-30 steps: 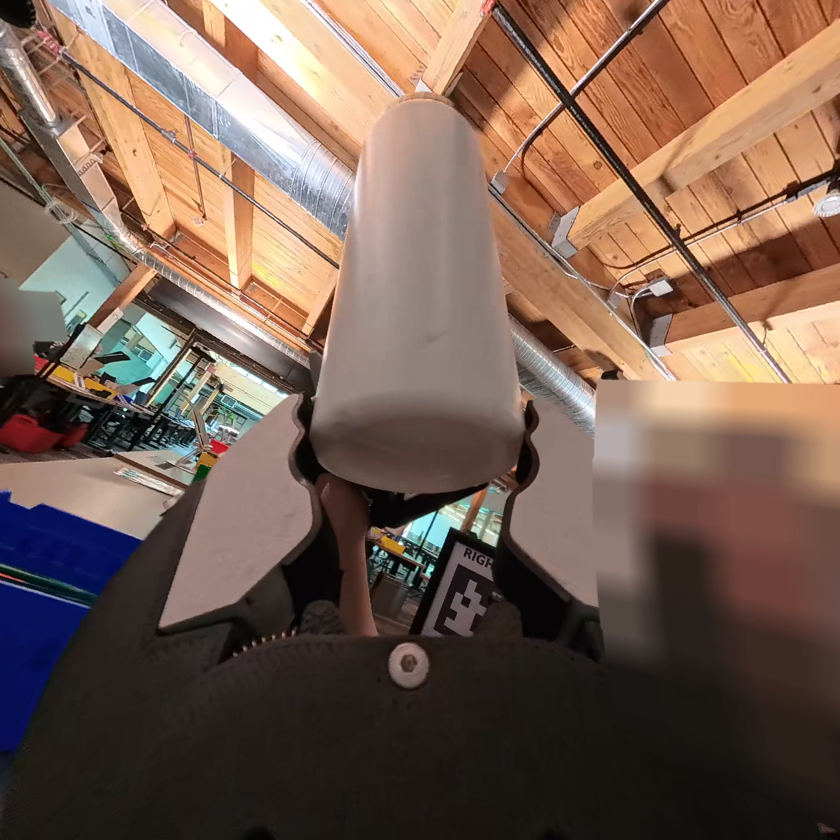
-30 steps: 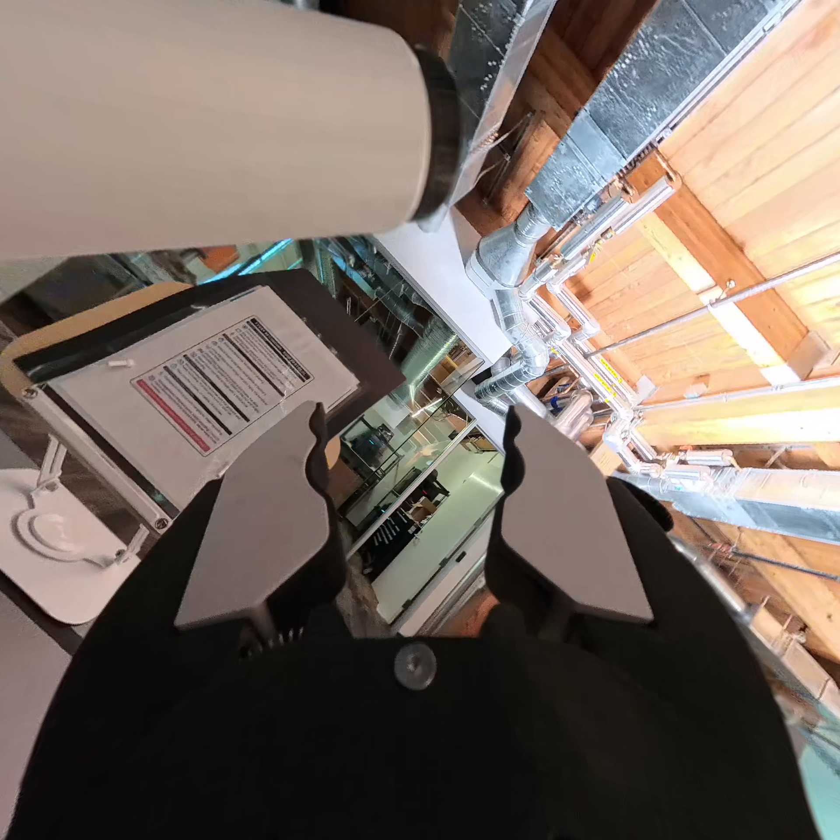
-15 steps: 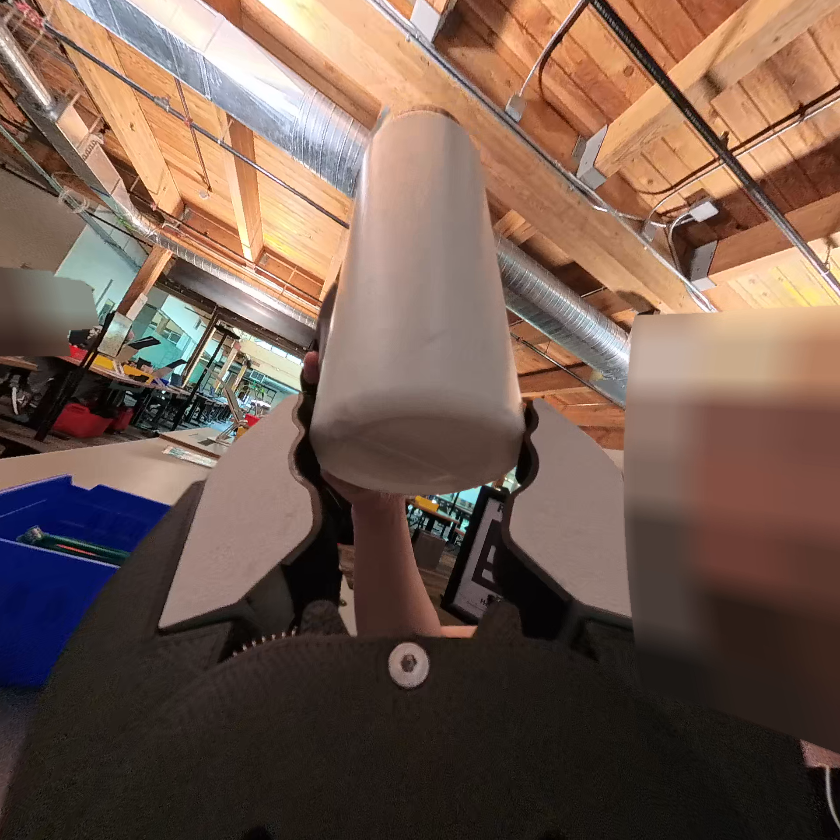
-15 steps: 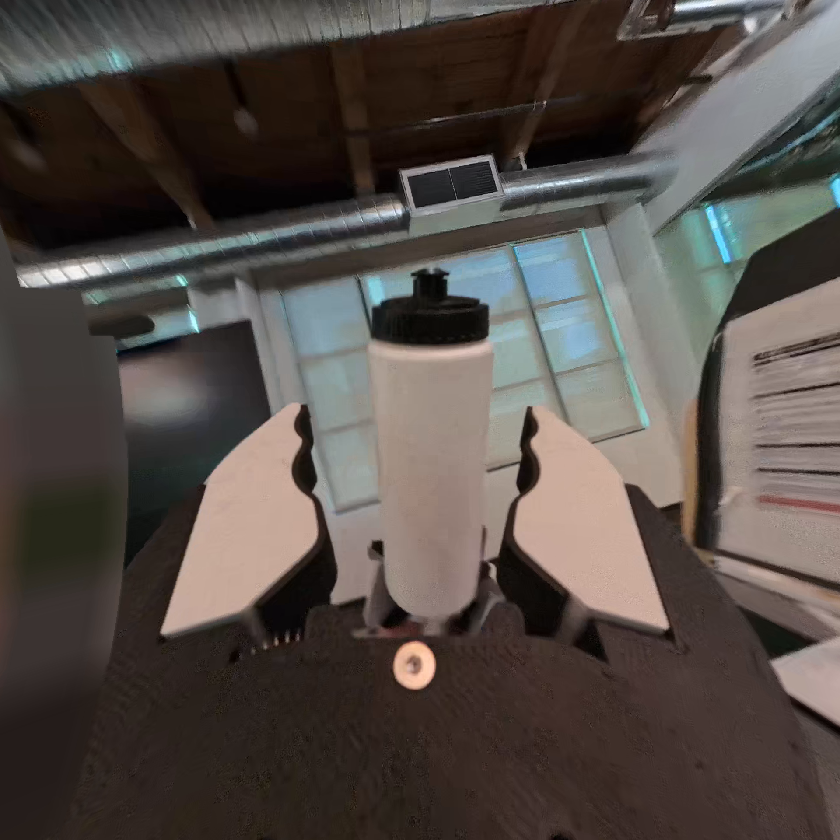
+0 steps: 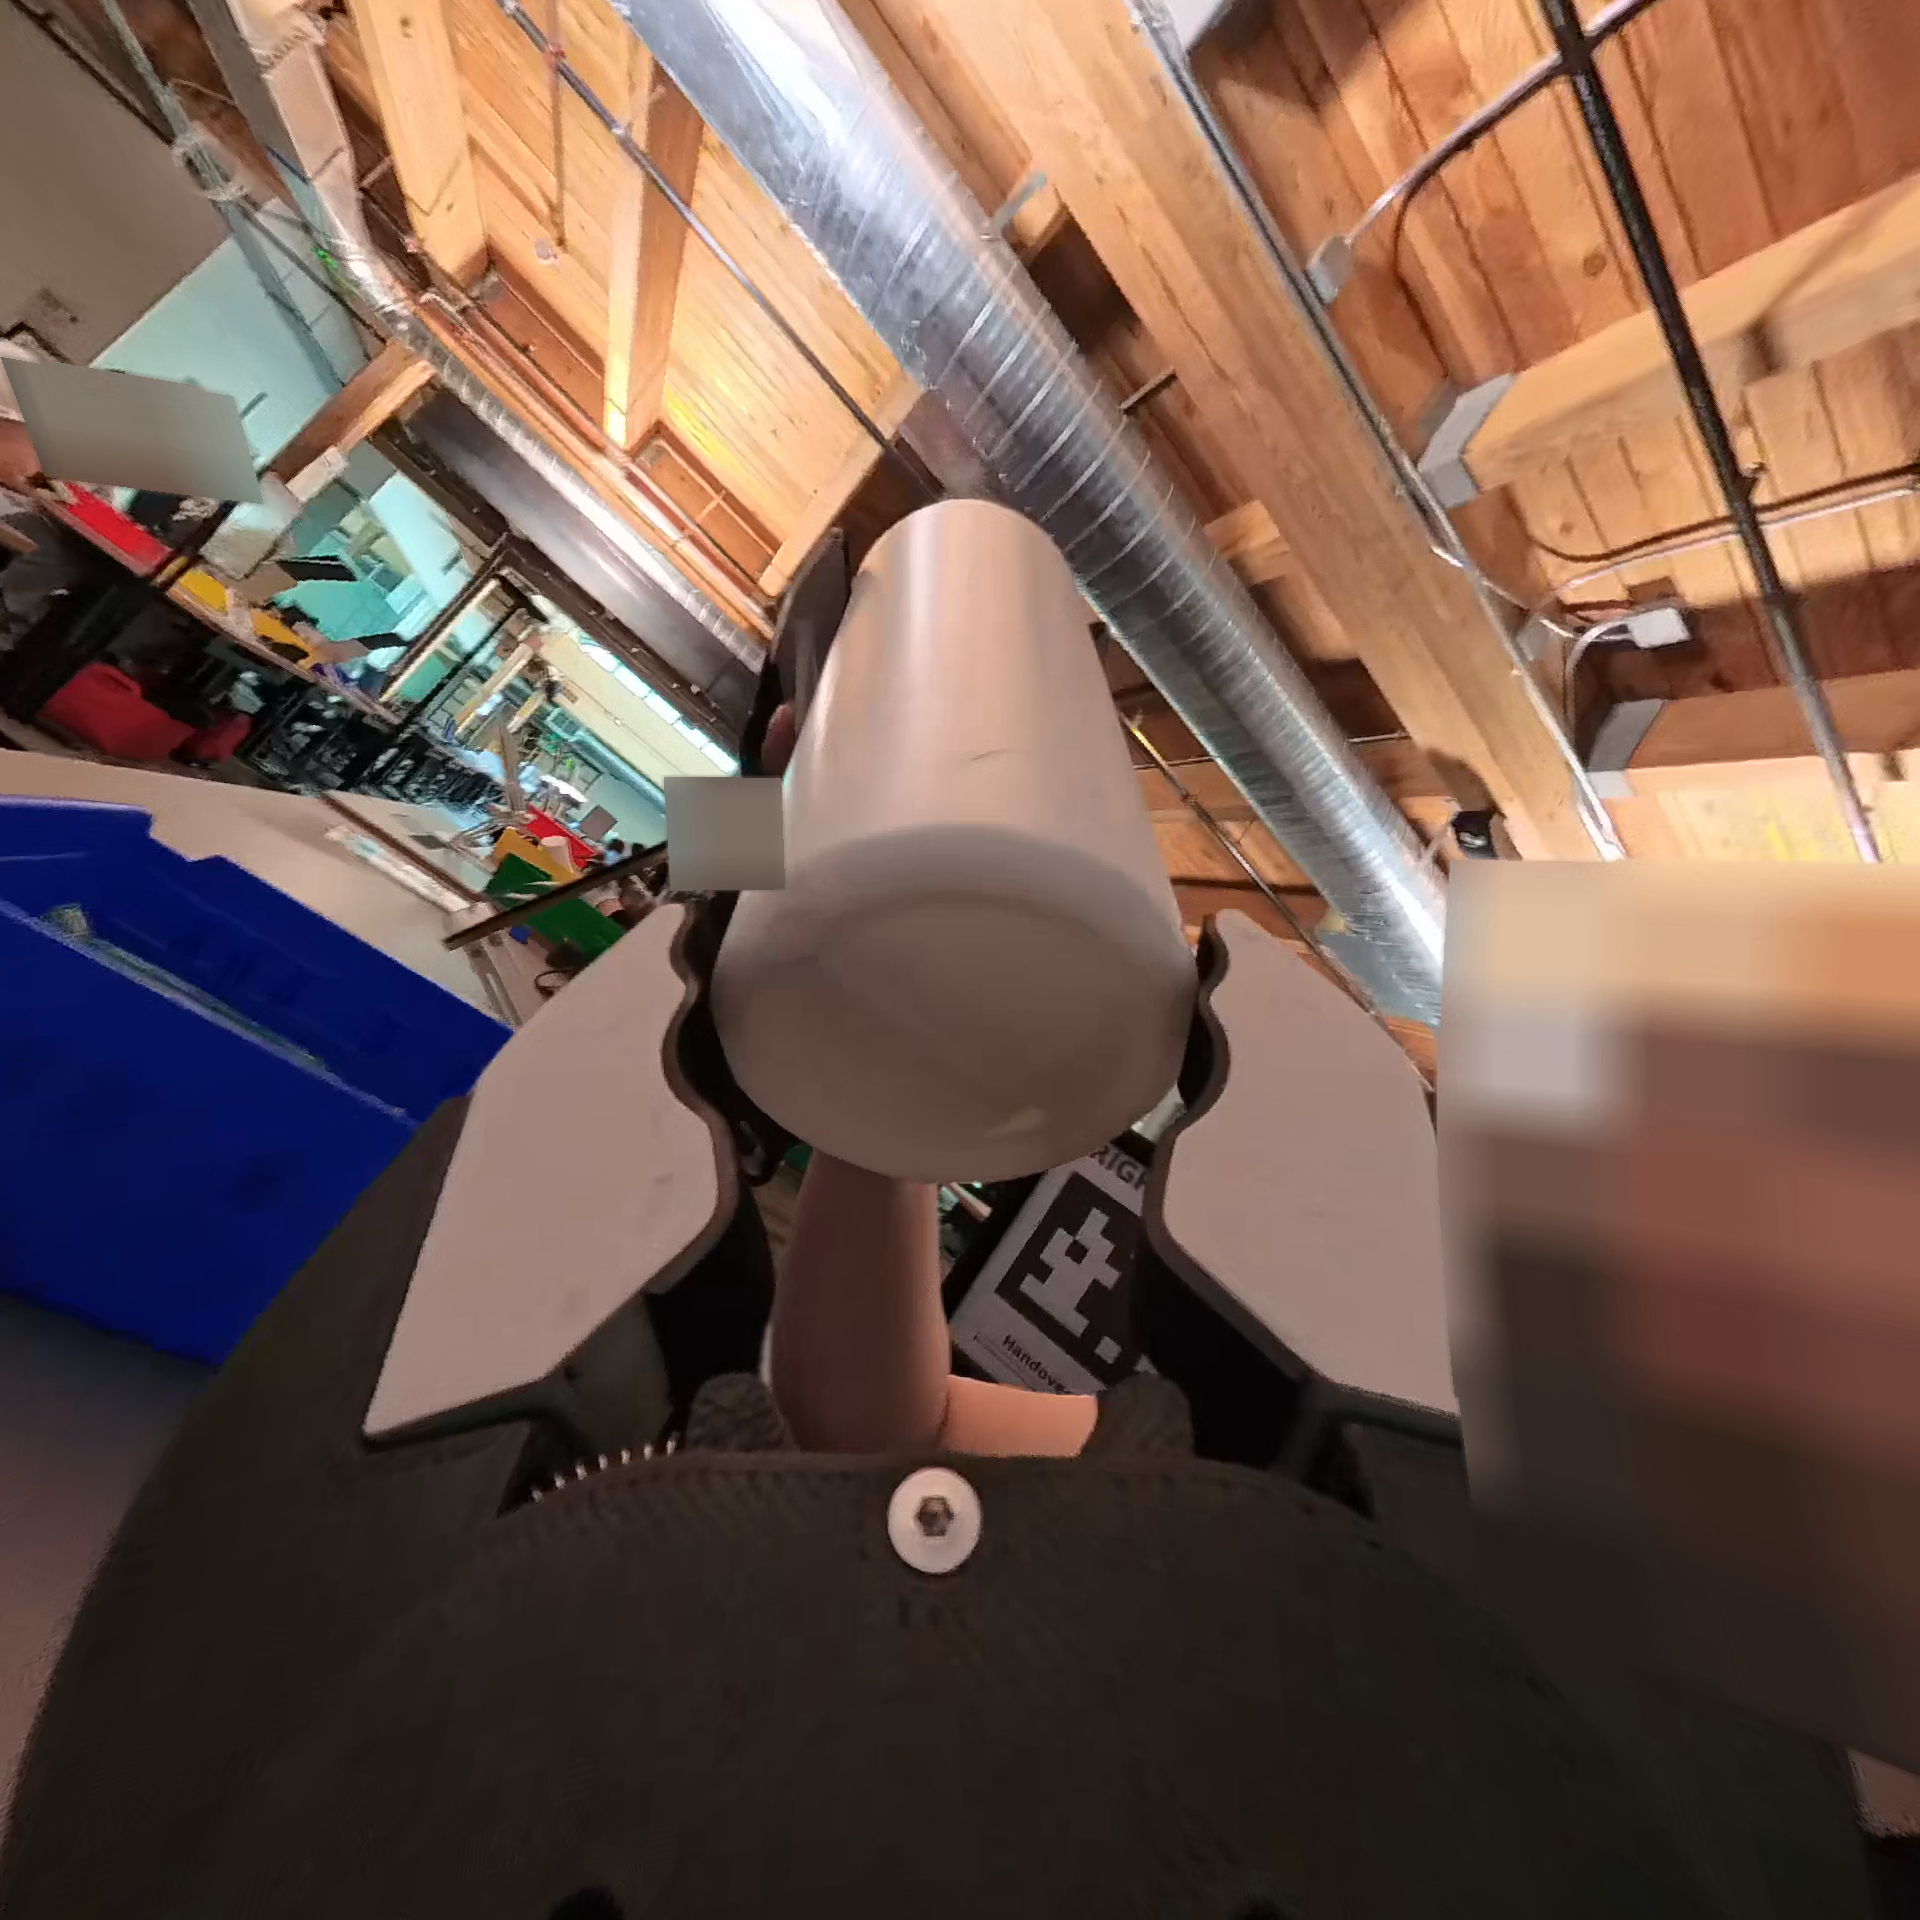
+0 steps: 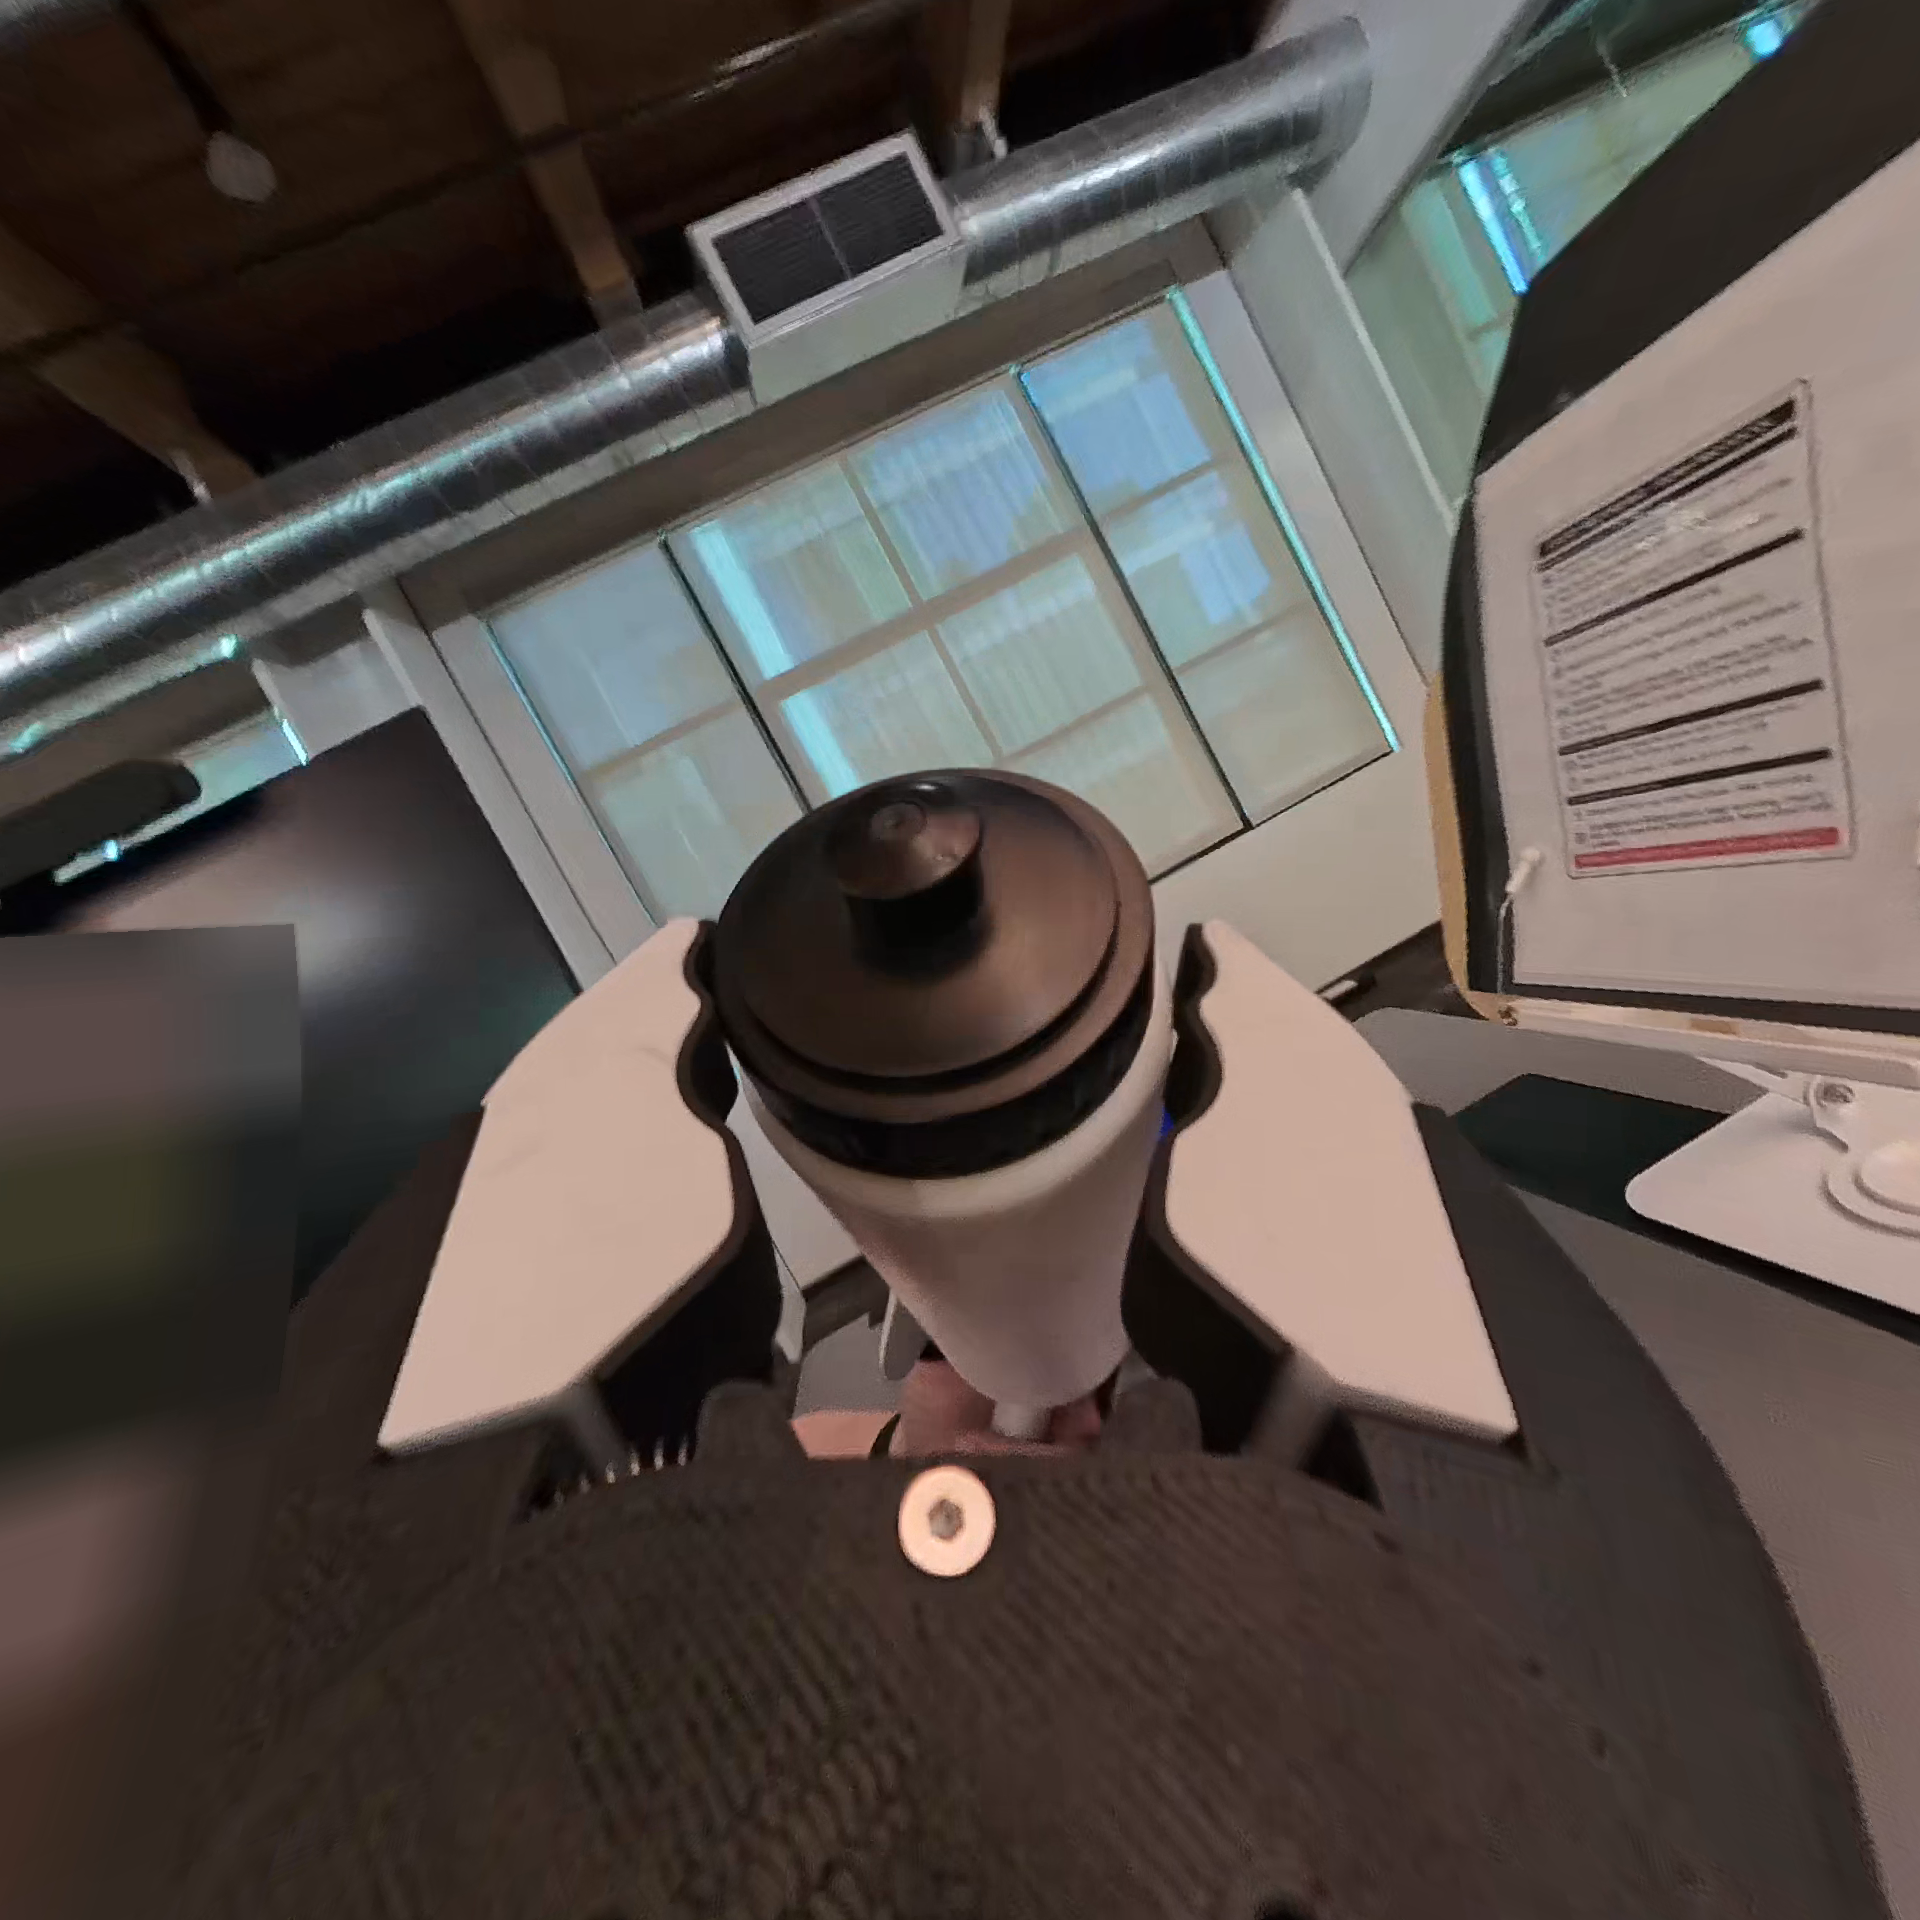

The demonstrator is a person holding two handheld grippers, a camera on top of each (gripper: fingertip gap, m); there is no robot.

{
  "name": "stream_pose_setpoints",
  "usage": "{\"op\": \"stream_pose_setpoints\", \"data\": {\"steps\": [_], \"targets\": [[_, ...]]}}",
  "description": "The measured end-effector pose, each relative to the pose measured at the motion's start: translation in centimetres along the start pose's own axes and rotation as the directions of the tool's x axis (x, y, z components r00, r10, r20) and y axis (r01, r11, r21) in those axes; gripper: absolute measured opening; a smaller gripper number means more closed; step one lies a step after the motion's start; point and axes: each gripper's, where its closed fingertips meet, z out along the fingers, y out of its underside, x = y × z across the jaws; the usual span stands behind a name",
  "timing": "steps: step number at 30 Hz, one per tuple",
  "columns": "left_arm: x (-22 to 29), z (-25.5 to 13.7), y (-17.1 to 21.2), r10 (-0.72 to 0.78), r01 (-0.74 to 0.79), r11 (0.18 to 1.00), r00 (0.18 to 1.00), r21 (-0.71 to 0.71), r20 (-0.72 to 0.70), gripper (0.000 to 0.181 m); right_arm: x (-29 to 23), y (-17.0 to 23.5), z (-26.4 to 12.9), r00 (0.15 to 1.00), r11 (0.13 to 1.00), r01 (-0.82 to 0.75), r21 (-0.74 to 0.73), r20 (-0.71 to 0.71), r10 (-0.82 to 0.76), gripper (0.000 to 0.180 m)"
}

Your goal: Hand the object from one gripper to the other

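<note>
A white bottle (image 5: 956, 935) with a black cap (image 6: 935, 987) is held up in the air. My left gripper (image 5: 940, 961) is shut on its base end, and the bottle points away towards the ceiling. My right gripper (image 6: 945, 987) is open, with one finger on each side of the bottle just below the cap. The cap points up at the right wrist camera. The fingers sit very close to the bottle's sides. In the left wrist view, the right gripper's marker plate (image 5: 1070, 1278) and a forearm (image 5: 862, 1299) show below the bottle.
A blue bin (image 5: 156, 1039) stands at the left on a grey table. A monitor (image 6: 1662, 675) with a sheet stuck on it and its white stand (image 6: 1818, 1174) are at the right. A dark screen (image 6: 364, 883) is at the left. Ducts and wooden beams run overhead. My hands' fingertips stand some 15 cm from each other. From either gripper's tips it is about 35 cm to the monitor (image 6: 1662, 675).
The right gripper swung round from beside the bottle and moved in, so the cap end now sits between its fingers. The left gripper kept its hold and tilted the bottle slightly.
</note>
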Motion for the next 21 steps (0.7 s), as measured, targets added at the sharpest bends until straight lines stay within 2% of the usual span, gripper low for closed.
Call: {"op": "stream_pose_setpoints", "data": {"steps": [1, 3, 6, 8, 10, 15, 18, 21], "targets": [[-0.6, -0.3, -0.4, 0.02, -0.02, 1.0, 0.999, -0.001, 0.038, 0.086, 0.9, -0.2, -0.2, 0.999, 0.999, -0.034, 0.024, -0.009, 0.034, 0.084], [-1.9, -1.5, -2.3, 0.11, -0.112, 0.994, 0.982, 0.004, 0.153, 0.092, 3.0, -0.8, -1.0, 0.986, 0.982, -0.167, 0.089, 0.002, 0.167, 0.084], [-0.6, -3.8, -7.2, 0.29, -0.311, 0.95, 0.916, 0.036, 0.279, 0.092, 6.4, -2.0, -3.0, 0.921, 0.898, -0.389, 0.208, 0.065, 0.384, 0.083], [2.7, -5.2, -10.7, 0.392, -0.432, 0.898, 0.873, 0.085, 0.291, 0.086, 8.0, -2.5, -4.2, 0.893, 0.862, -0.449, 0.237, 0.073, 0.445, 0.08], [6.3, -6.5, -13.4, 0.481, -0.536, 0.835, 0.822, 0.127, 0.304, 0.082, 8.5, -3.0, -4.9, 0.895, 0.861, -0.442, 0.251, 0.065, 0.441, 0.08], [12.3, -8.7, -16.5, 0.633, -0.716, 0.684, 0.678, 0.14, 0.373, 0.083, 6.7, -2.9, -4.6, 0.945, 0.933, -0.328, 0.15, 0.037, 0.326, 0.079], [13.7, -8.6, -16.3, 0.659, -0.733, 0.671, 0.66, 0.114, 0.36, 0.083, 4.4, -1.2, -3.2, 0.993, 0.992, -0.117, -0.035, -0.011, 0.117, 0.08], [13.6, -7.8, -15.4, 0.68, -0.733, 0.679, 0.654, 0.052, 0.333, 0.083, 2.4, 1.3, -2.1, 0.991, 0.963, 0.098, -0.25, -0.065, -0.118, 0.08]]}}
